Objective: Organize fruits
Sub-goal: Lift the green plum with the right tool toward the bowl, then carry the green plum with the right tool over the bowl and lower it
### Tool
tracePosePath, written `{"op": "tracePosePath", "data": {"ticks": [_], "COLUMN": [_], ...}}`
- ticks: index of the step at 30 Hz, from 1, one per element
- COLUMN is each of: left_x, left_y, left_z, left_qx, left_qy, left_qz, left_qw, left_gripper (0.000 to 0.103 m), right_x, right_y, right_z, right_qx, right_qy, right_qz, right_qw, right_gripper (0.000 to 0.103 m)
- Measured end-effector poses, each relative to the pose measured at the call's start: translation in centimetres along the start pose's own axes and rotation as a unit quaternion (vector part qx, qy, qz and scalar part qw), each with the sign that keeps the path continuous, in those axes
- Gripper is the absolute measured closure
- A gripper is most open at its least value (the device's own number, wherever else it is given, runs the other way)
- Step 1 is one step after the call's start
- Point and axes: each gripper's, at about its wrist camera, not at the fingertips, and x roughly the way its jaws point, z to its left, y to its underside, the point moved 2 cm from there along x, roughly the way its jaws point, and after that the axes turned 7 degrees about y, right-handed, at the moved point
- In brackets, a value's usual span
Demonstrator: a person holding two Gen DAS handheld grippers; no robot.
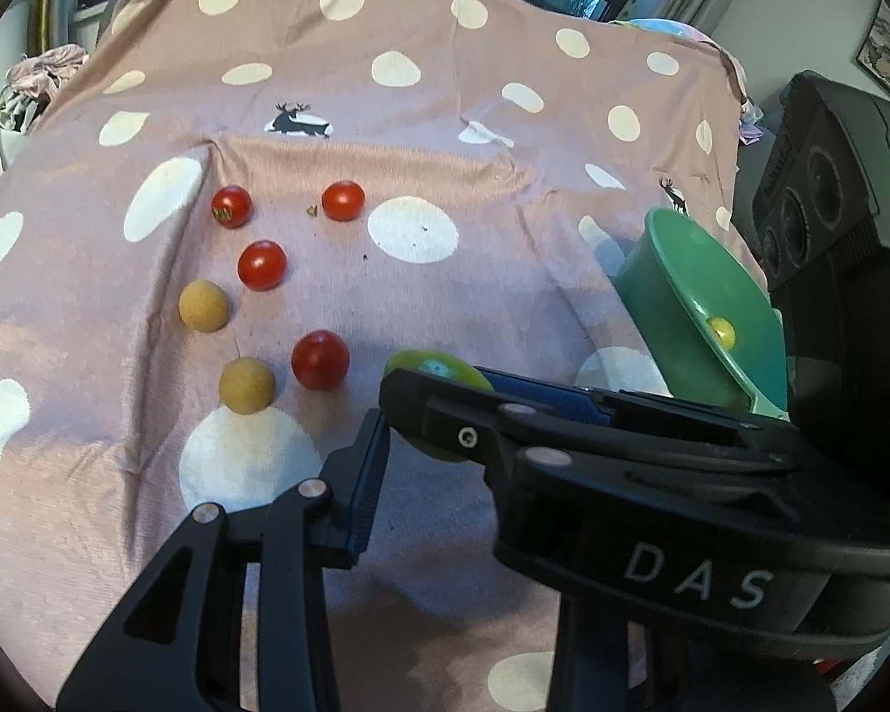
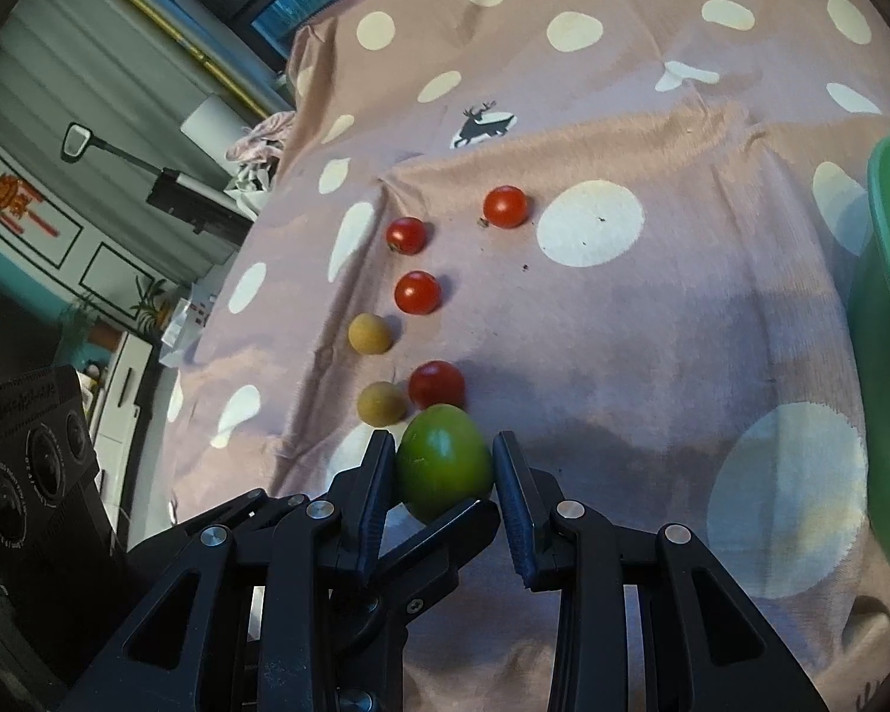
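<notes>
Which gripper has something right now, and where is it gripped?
The right gripper clamps the green fruit across its two sides at the widest part. The left gripper reaches in beside it; whether it grips anything cannot be told.

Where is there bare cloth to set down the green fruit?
Free: the wide stretch of cloth between the tomatoes and the bowl, and everything beyond the deer print. Crowded: the cluster just beyond the green fruit, four tomatoes and two tan fruits close together.
</notes>
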Motion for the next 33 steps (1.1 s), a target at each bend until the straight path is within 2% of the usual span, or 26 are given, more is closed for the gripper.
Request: {"op": "tracePosePath", "data": {"ticks": [18, 33], "left_x": [-3.2, -4.7], "left_y": [-0.8, -1.2], "left_z": [-2.1, -3.9], "left_qx": [0.031, 0.056], "left_qy": [-0.003, -0.006], "left_qz": [-0.061, -0.086], "left_qw": [0.9977, 0.9947], "left_gripper": [0.067, 0.067], "right_x": [-3.7, -6.0], "right_y": [-0.3, -0.6], "right_z": [1.7, 2.0], "right_qx": [-0.019, -0.03], "right_qy": [-0.005, -0.009], "right_qz": [-0.059, -0.094], "right_qw": [0.998, 0.995], "right_gripper": [0.066, 0.066]}}
